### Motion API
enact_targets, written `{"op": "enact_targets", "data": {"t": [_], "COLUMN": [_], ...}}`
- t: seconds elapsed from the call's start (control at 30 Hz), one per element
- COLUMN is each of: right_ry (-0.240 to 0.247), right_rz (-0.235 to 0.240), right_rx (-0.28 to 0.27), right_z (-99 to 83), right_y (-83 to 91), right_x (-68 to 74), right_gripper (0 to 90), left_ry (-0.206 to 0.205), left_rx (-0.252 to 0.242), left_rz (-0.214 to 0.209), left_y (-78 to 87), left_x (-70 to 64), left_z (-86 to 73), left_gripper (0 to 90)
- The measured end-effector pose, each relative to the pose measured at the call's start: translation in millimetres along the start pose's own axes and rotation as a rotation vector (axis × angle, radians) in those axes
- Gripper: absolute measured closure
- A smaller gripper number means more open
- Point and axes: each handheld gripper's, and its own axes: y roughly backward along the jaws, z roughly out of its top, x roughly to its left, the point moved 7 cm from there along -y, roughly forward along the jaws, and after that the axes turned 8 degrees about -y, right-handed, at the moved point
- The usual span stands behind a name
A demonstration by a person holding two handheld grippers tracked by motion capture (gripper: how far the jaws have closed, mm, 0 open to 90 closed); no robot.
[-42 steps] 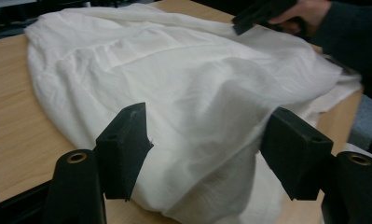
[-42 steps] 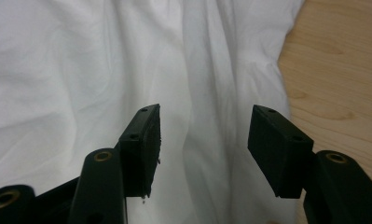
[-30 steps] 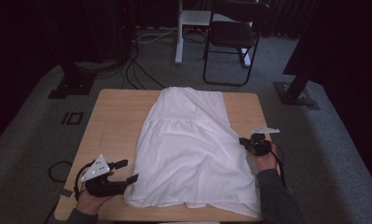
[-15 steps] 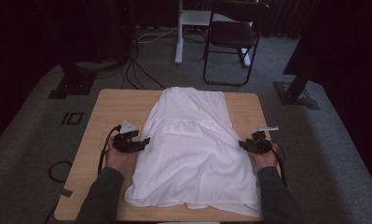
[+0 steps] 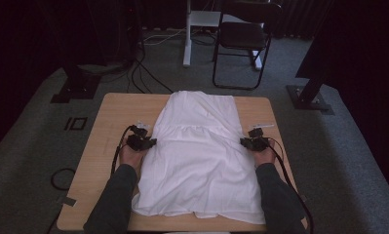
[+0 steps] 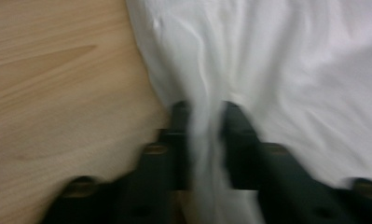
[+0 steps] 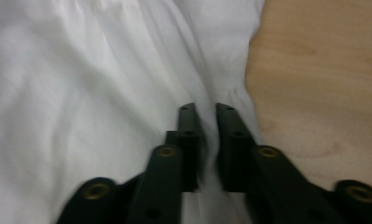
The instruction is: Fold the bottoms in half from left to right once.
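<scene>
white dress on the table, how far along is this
Done: the white dress lies spread flat on the wooden table, top end away from the person. In hand: the left gripper and right gripper each pinch a fold of cloth at its side edges, about the waist seam. Left: no fold is made yet; lifting and folding are probably all ahead.

White garment [image 5: 202, 156]: near hem overhung the surface [image 5: 109, 117] edge, underside hidden. Left tool [image 6: 204, 112]: view blurred, a pinched fold hid the jaws' inner faces. Chair [image 5: 245, 39]: top cut off.
</scene>
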Motion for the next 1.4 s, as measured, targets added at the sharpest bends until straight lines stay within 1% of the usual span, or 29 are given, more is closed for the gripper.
{"op": "enact_targets", "data": {"t": [0.07, 0.17, 0.27, 0.33, 0.37, 0.43, 0.47, 0.53, 0.6, 0.63, 0.67, 0.7, 0.73, 0.77, 0.8, 0.83, 0.9, 0.93, 1.0, 1.03, 1.1, 1.13, 1.17, 1.23, 1.27, 1.3, 1.33, 1.37, 1.4], "right_ry": [0.002, 0.017, 0.021, 0.024, 0.024, 0.052, 0.068, 0.071, 0.082, 0.088, 0.097, 0.104, 0.113, 0.119, 0.122, 0.120, 0.127, 0.140, 0.182, 0.198, 0.232, 0.239, 0.251, 0.270, 0.276, 0.286, 0.295, 0.289, 0.237], "right_rz": [-0.001, 0.013, 0.056, 0.075, 0.085, 0.088, 0.090, 0.096, 0.101, 0.101, 0.110, 0.125, 0.146, 0.159, 0.169, 0.184, 0.209, 0.212, 0.198, 0.197, 0.180, 0.170, 0.159, 0.134, 0.124, 0.112, 0.104, 0.088, 0.011], "right_rx": [-0.003, -0.009, -0.007, -0.002, 0.002, 0.003, 0.005, 0.013, 0.030, 0.040, 0.050, 0.046, 0.024, -0.015, -0.035, -0.047, -0.062, -0.066, -0.072, -0.065, -0.058, -0.049, -0.028, -0.006, 0.026, 0.050, 0.060, 0.049, -0.029], "right_z": [-5.3, -18.5, -40.5, -53.9, -62.0, -78.4, -87.9, -100.2, -111.0, -114.9, -117.9, -117.7, -114.5, -106.4, -98.2, -89.4, -72.7, -63.2, -44.6, -36.5, -19.8, -15.3, -9.1, -3.3, -2.4, -2.7, -2.9, -1.0, 7.6], "right_y": [4.0, 13.4, 30.0, 40.4, 46.5, 58.8, 66.2, 75.7, 85.0, 88.8, 92.8, 95.1, 98.6, 102.6, 104.4, 104.6, 100.7, 96.2, 82.6, 74.0, 52.8, 45.0, 32.4, 15.7, 4.9, -1.8, -4.9, -5.5, 0.7], "right_x": [0.7, 4.8, 11.0, 15.9, 18.9, 26.7, 31.2, 35.9, 39.4, 40.8, 42.9, 45.0, 48.2, 51.2, 53.7, 56.5, 62.5, 66.3, 74.8, 80.2, 91.5, 94.4, 98.8, 101.7, 101.8, 99.9, 97.7, 93.3, 81.1], "right_gripper": [88.2, 88.4, 88.4, 88.3, 88.3, 88.0, 88.0, 88.0, 88.0, 87.2, 83.1, 75.0, 65.1, 59.8, 56.0, 53.4, 51.8, 50.0, 49.0, 48.3, 47.1, 46.6, 46.5, 46.1, 47.8, 57.1, 71.8, 84.1, 89.0], "left_ry": [-0.018, -0.042, -0.054, -0.056, -0.066, -0.063, -0.063, -0.059, -0.073, -0.076, -0.076, -0.073, -0.046, -0.020, -0.005, 0.000, -0.006, -0.006, -0.015, -0.036, -0.064, -0.084, -0.090, -0.100, -0.104, -0.100, -0.099, -0.099, -0.096], "left_rx": [0.003, -0.012, -0.025, -0.037, -0.043, -0.057, -0.061, -0.066, -0.065, -0.059, -0.059, -0.072, -0.107, -0.137, -0.156, -0.170, -0.197, -0.201, -0.212, -0.203, -0.171, -0.140, -0.125, -0.087, -0.073, -0.075, -0.080, -0.076, -0.077], "left_rz": [0.003, -0.006, -0.013, -0.014, -0.013, -0.019, -0.024, -0.032, -0.047, -0.053, -0.048, -0.042, -0.046, -0.045, -0.040, -0.033, -0.007, 0.000, -0.010, -0.003, 0.000, 0.001, -0.002, -0.002, -0.003, -0.004, -0.001, 0.005, 0.005], "left_y": [5.6, 22.0, 39.7, 52.8, 58.9, 72.0, 77.3, 85.8, 93.7, 97.3, 98.7, 100.3, 101.9, 103.0, 103.9, 104.4, 102.5, 99.6, 89.8, 80.9, 65.3, 53.6, 47.0, 32.5, 29.7, 28.8, 29.2, 30.1, 30.7], "left_x": [-4.3, -14.2, -26.3, -37.8, -44.0, -57.8, -63.8, -74.1, -83.1, -85.7, -85.8, -84.0, -79.9, -75.2, -70.6, -67.5, -59.4, -55.9, -53.1, -52.6, -53.4, -54.2, -55.3, -57.5, -57.7, -58.3, -58.4, -57.9, -58.1], "left_z": [-5.8, -24.7, -45.5, -61.1, -68.7, -85.1, -91.4, -101.6, -110.4, -114.0, -115.0, -114.6, -111.2, -106.9, -101.4, -96.6, -81.6, -73.6, -56.5, -47.1, -37.4, -33.6, -32.5, -33.4, -35.3, -35.9, -36.3, -37.4, -38.3], "left_gripper": [87.6, 87.8, 87.8, 87.7, 87.6, 87.5, 87.5, 87.5, 87.4, 86.9, 83.4, 75.8, 67.7, 62.4, 59.7, 56.8, 54.8, 54.6, 54.6, 54.6, 54.7, 55.0, 55.2, 55.9, 56.1, 56.7, 57.2, 58.4, 60.1]}}
